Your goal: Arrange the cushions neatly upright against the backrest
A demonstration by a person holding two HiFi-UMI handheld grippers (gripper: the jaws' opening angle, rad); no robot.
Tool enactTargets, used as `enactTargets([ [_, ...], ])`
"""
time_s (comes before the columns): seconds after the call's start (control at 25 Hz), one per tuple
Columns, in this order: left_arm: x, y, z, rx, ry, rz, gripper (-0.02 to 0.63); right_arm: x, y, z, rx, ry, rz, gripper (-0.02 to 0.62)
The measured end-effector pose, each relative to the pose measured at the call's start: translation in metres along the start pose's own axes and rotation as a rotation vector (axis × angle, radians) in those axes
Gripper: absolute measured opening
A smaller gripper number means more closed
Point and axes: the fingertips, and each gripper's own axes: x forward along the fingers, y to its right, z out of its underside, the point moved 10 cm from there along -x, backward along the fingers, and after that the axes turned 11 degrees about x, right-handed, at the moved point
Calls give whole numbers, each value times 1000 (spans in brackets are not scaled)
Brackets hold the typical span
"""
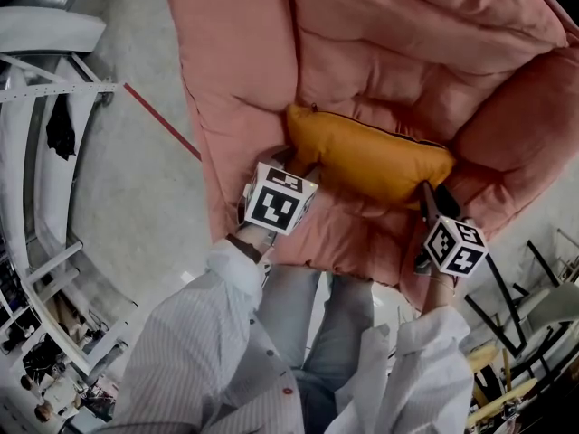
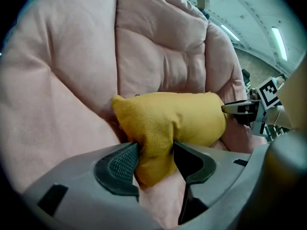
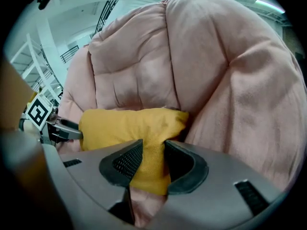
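Note:
A mustard-yellow cushion (image 1: 371,156) lies across the seat of a big pink padded chair (image 1: 389,43), its long side against the lower backrest. My left gripper (image 1: 300,163) holds its left end and my right gripper (image 1: 427,197) holds its right end. In the left gripper view the cushion's corner (image 2: 158,128) is pinched between both pads of the left gripper (image 2: 154,159), and the right gripper's tip (image 2: 240,108) shows at the far end. The right gripper view shows the right gripper (image 3: 153,159) squeezing the other corner (image 3: 144,128), the pink backrest (image 3: 192,56) rising behind.
Grey floor with a red line (image 1: 163,120) lies left of the chair. White metal framing (image 1: 54,80) stands at the far left, and stands and cables (image 1: 534,333) crowd the lower right. The person's striped sleeves and legs (image 1: 326,333) are right at the chair's front edge.

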Motion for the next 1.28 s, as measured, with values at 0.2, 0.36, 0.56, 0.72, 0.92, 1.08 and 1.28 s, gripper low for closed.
enactTargets([
  [0.2, -6, -1, 3, -27, 8, -15, 244, -2, 0, -5, 51, -20, -2, 129],
  [0.36, -15, -13, 8, -58, 19, -21, 247, -4, -13, -10, 40, -6, 17, 137],
  [0.56, -31, -8, 14, -119, 58, -47, 253, -25, -20, -15, 31, 49, 9, 137],
  [0.72, -51, -5, 13, -177, 120, -46, 255, -38, -40, -26, -3, 87, -35, 137],
  [0.92, -84, 5, -1, -192, 198, -11, 255, -60, -82, -46, -40, 118, -106, 135],
  [1.08, -112, 17, -20, -213, 281, 17, 253, -84, -112, -60, -101, 131, -137, 135],
  [1.28, -171, 13, -40, -241, 392, 88, 243, -120, -177, -79, -183, 138, -190, 135],
])
